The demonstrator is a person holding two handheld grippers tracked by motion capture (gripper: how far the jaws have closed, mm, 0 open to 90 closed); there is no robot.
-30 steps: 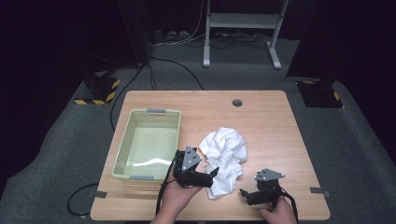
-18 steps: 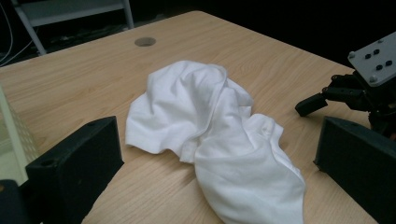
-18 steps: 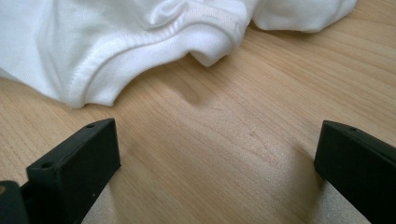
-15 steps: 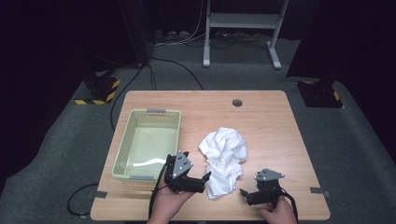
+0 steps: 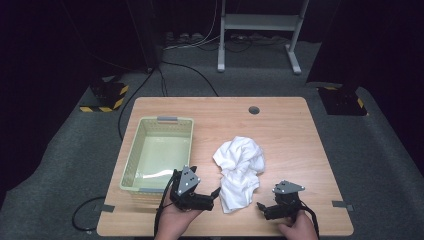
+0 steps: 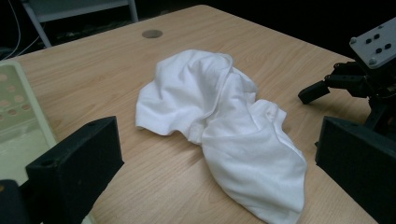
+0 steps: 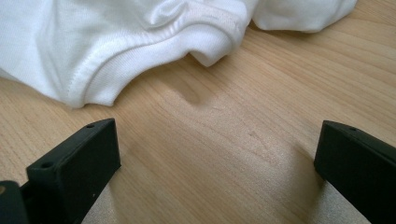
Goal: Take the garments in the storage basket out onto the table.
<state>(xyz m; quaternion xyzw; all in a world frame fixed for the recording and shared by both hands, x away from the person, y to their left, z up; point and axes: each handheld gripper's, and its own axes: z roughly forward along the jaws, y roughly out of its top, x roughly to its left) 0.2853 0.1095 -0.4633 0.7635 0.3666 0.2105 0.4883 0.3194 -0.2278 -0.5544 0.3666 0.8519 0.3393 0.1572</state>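
High view: a crumpled white cloth (image 5: 239,172) lies mid-bench, right of the green basket (image 5: 157,152), between both tongs.

Left gripper view: left tongs (image 6: 219,163) gape wide, empty.

Right gripper view: right tongs (image 7: 217,163) wide too; a shallow pinch at the cloth's hem would likely slip.

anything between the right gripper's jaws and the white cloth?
Nothing. In the right gripper view, bare wooden table runs from the open jaws of the right gripper up to the hem of the white cloth.
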